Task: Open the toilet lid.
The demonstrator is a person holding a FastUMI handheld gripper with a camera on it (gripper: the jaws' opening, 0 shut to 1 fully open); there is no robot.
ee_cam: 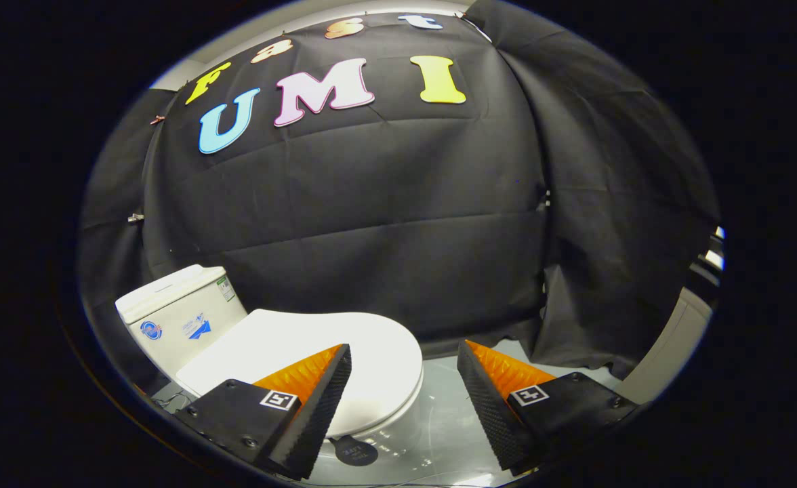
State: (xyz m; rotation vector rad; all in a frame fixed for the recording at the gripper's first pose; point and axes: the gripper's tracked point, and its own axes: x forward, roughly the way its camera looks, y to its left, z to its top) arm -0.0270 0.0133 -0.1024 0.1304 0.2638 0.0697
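Two fingers of the gripper (404,352) stick up from the bottom of the frame, one at lower left and one at lower right. They stand wide apart, and nothing is held between them. Each finger has a rough, bumpy inner face and a small square tag (280,399) with a black and white pattern on its base. Just past the left finger, in the lower left of the frame, sits a white toilet (398,400). Its lid (371,346) is down and shut, lying flat over the bowl. The left finger's tip crosses in front of the lid in the picture, but I cannot tell if it touches it. The right finger is off to the side of the toilet, over the floor. Behind the lid, further to the left, stands the white tank (175,318), with small stickers on its front. A small dark round thing (356,451) lies on the floor at the bottom middle, right under the front of the bowl; it is too small to tell what it is. The floor (439,420) is grey and shiny, with light spots on it. A black cloth wall (385,224) fills the middle and top of the frame behind the toilet, and more black cloth hangs down on the right side.
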